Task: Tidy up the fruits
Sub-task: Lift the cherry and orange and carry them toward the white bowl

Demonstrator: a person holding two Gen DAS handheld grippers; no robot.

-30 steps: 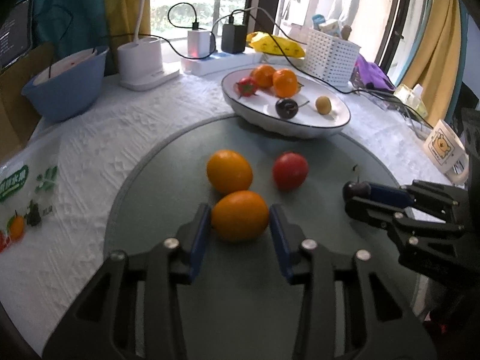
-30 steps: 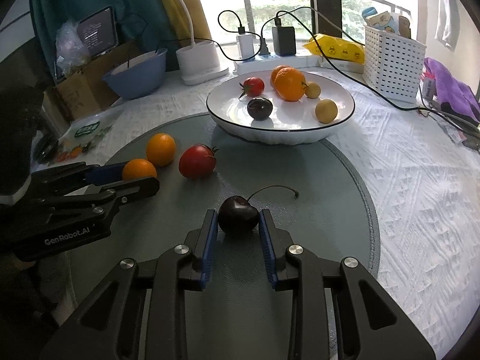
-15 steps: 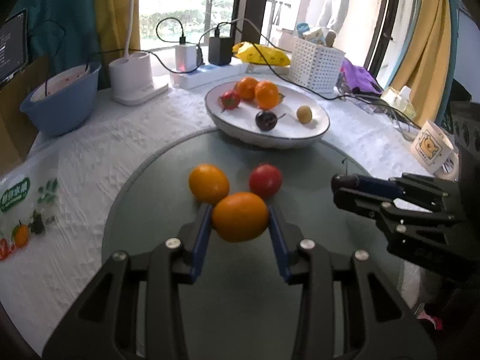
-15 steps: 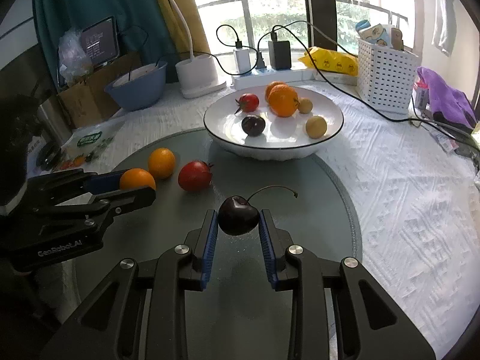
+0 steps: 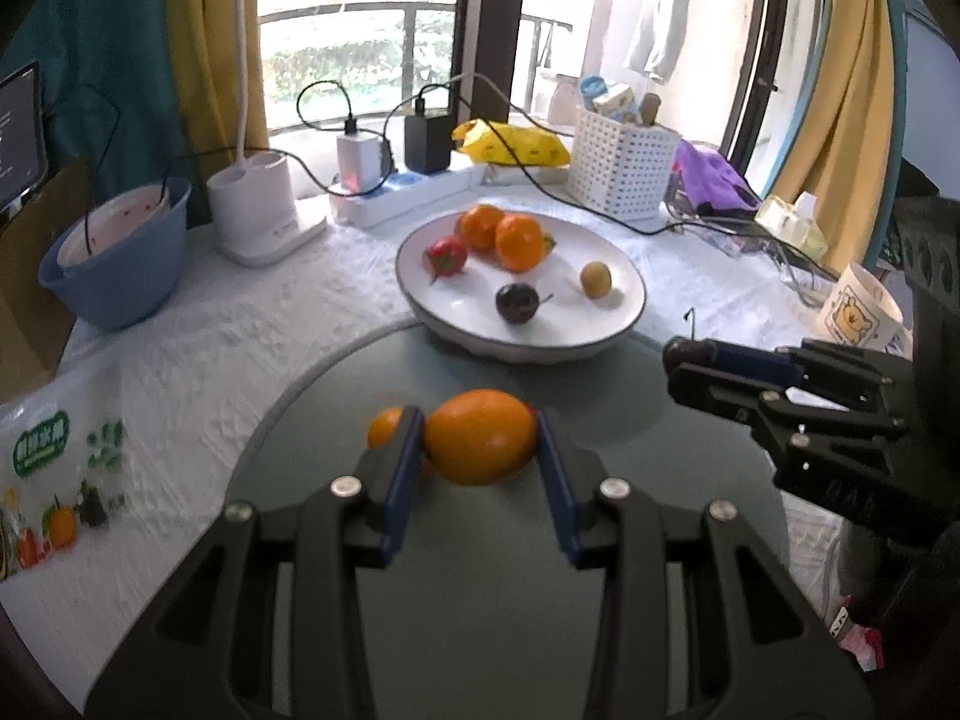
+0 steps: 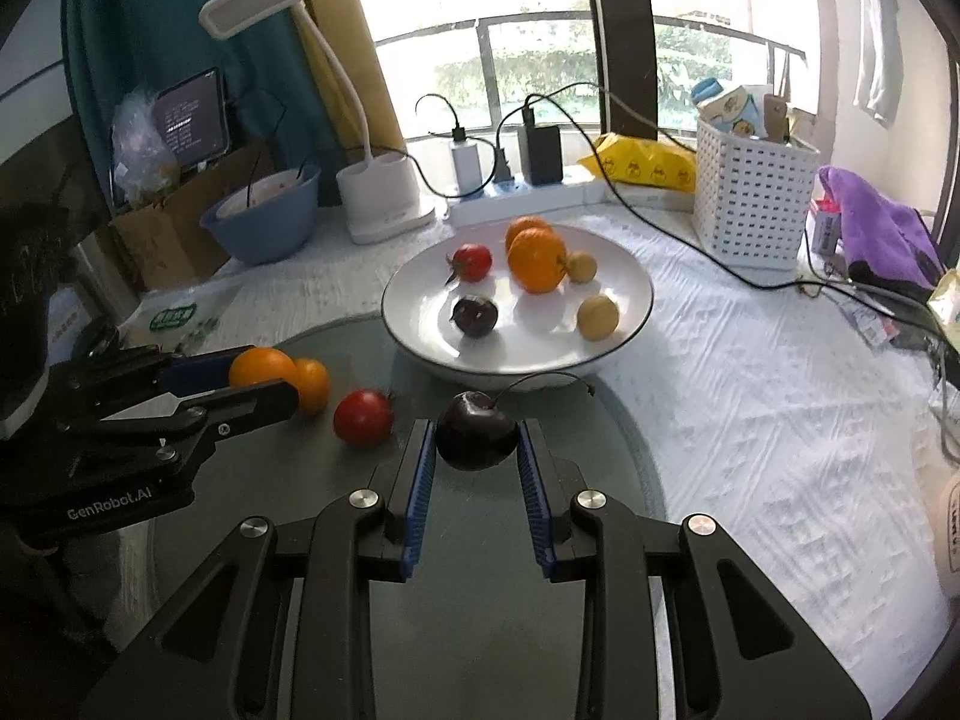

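Observation:
My left gripper (image 5: 480,450) is shut on an orange (image 5: 480,444) and holds it above the grey round mat (image 5: 480,630). My right gripper (image 6: 474,450) is shut on a dark cherry (image 6: 476,438) with a long stem, also lifted above the mat. A white plate (image 6: 630,312) ahead holds oranges (image 6: 536,258), a small red tomato (image 6: 472,261), a dark cherry (image 6: 475,316) and two yellowish fruits (image 6: 597,317). A second orange (image 6: 312,384) and a red tomato (image 6: 362,416) lie on the mat. The left gripper (image 6: 264,390) shows at the left of the right wrist view.
A blue bowl (image 5: 114,264), a white lamp base (image 5: 258,210), a power strip with chargers and cables (image 5: 390,192), a white basket (image 5: 624,168) and a mug (image 5: 858,312) ring the plate. A printed plastic bag (image 5: 54,480) lies left.
Both grippers rose from the mat and moved toward the plate, carrying the orange and the cherry. The other orange and the tomato stayed on the mat.

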